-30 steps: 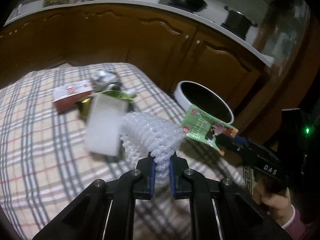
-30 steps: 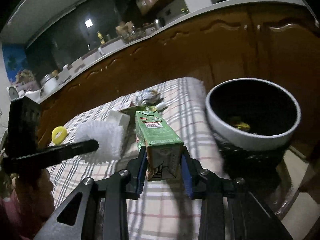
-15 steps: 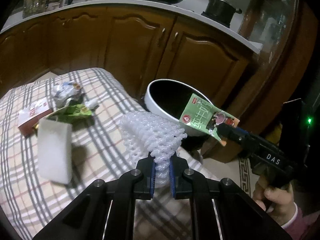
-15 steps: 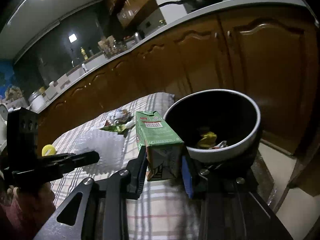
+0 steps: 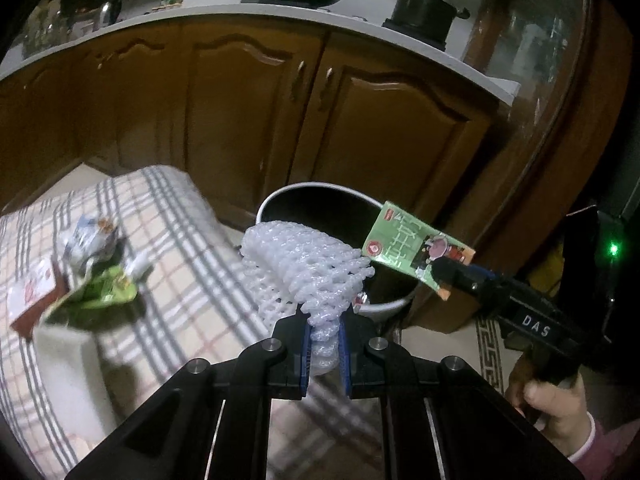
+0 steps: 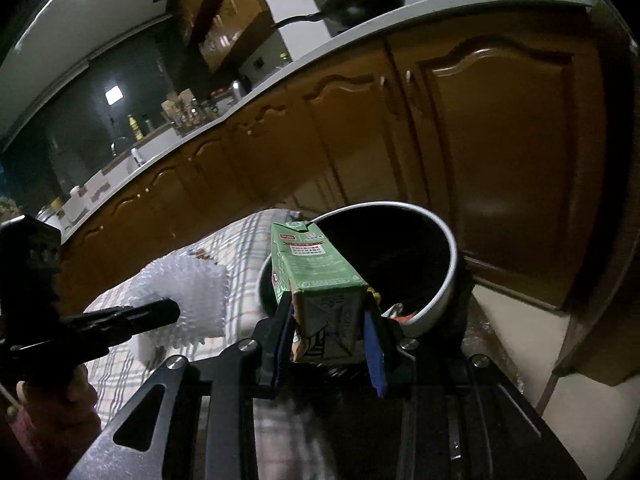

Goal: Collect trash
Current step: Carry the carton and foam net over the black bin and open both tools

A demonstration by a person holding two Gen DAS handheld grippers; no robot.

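left gripper (image 5: pixel 323 354) clamped on foam net (image 5: pixel 304 268) | right gripper (image 6: pixel 329 344) clamped on green carton (image 6: pixel 320 292) (both above bin (image 6: pixel 440 300) rim) | wrappers (image 5: pixel 96 272) near tablecloth (image 5: pixel 180 280) edge

left tongs (image 5: pixel 324 354): clamp foam net (image 5: pixel 304 268) | bin (image 5: pixel 384 307): behind | right tongs (image 5: pixel 442 274): green carton (image 5: pixel 412 250)

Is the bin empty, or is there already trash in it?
Not empty. The right wrist view shows the bin with yellow and red scraps at its bottom, partly hidden behind the green carton.
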